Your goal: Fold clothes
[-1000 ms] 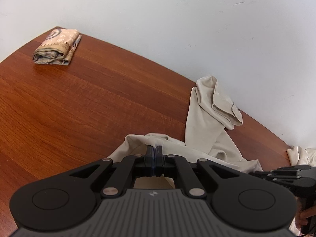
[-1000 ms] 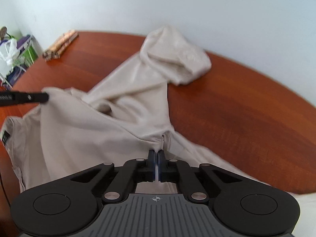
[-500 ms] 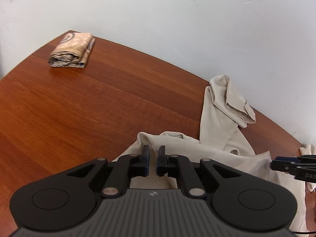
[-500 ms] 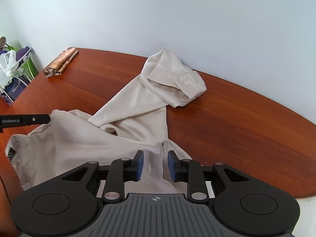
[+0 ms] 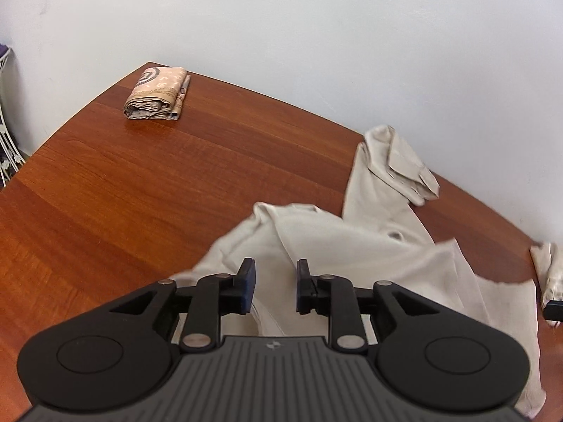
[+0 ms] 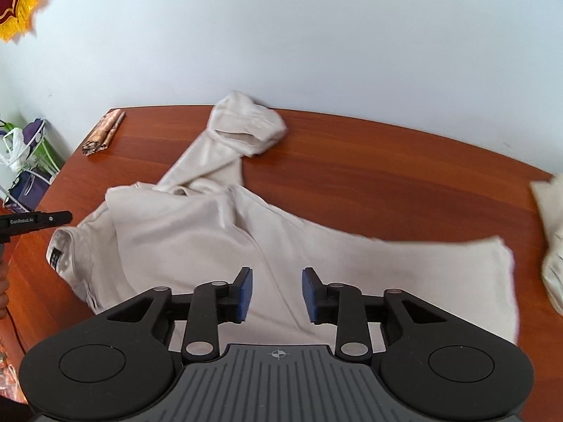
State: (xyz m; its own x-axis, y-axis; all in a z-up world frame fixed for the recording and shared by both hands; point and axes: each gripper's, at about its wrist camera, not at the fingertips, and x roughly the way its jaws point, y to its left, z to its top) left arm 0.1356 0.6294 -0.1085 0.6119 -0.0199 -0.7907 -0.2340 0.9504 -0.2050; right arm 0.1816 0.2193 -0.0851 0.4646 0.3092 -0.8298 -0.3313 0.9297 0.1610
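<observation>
A beige long-sleeved shirt [image 6: 197,246] lies spread on the brown wooden table [image 6: 387,183], one sleeve [image 6: 246,126] stretched toward the wall with its cuff folded over. In the left wrist view the same shirt [image 5: 352,242] lies below and to the right. My left gripper [image 5: 273,286] hovers above the fabric, jaws opening, nothing pressed between the pads. My right gripper [image 6: 277,293] also hovers over the shirt body, jaws opening, holding nothing. The left gripper's tip [image 6: 52,218] shows at the left edge of the right wrist view.
A folded patterned tan cloth [image 5: 156,93] rests at the table's far left corner, also visible as a folded cloth [image 6: 103,133]. Another pale garment [image 6: 552,239] sits at the right edge. A white wall runs behind the table; a wire rack with bags [image 6: 24,165] stands left.
Both grippers let go of the shirt, opened and lifted away. The fabric dropped and now lies flatter on the table, and more of the table has come into view.
</observation>
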